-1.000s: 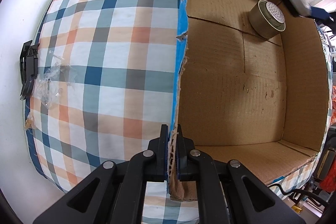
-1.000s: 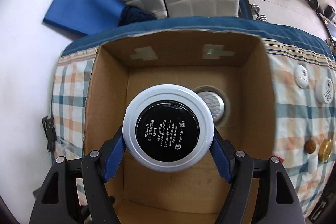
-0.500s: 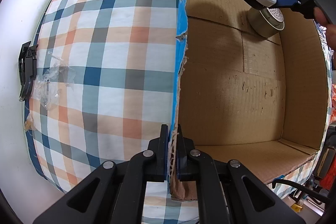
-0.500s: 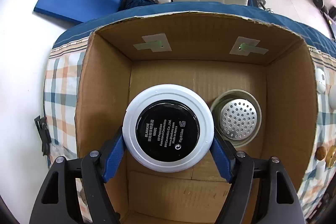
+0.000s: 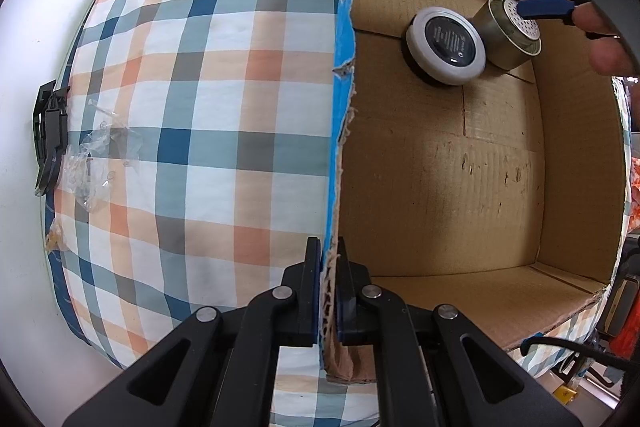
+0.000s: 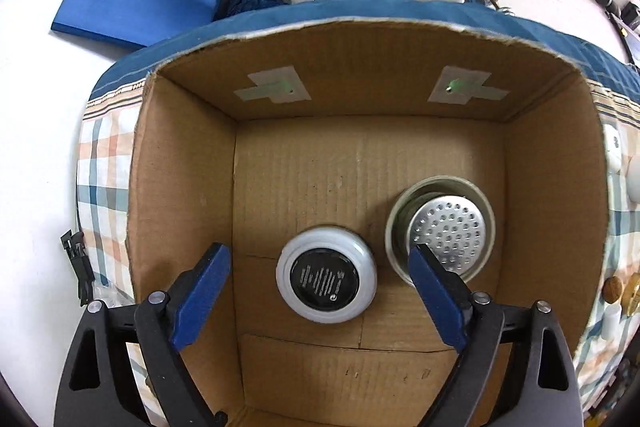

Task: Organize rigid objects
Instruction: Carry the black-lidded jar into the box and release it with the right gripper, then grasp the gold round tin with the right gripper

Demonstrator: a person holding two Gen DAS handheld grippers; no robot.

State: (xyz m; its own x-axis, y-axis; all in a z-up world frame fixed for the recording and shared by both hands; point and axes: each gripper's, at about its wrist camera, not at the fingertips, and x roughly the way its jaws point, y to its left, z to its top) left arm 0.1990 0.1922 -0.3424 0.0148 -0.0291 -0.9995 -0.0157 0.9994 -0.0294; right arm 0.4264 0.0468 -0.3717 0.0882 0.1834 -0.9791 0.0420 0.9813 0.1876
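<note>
With my left gripper (image 5: 329, 293) pinching the cardboard box (image 6: 552, 211) wall and my right gripper (image 6: 320, 301) just spread, 2 items, the cosmetic compact (image 6: 326, 281) and perforated metal tin (image 6: 440, 227), sit inside, while several small pieces (image 6: 614, 289) wait on the plaid cloth (image 5: 200, 107).

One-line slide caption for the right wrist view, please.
Right gripper, fingers just opened, above the white compact lying beside the perforated metal tin inside the cardboard box.
</note>
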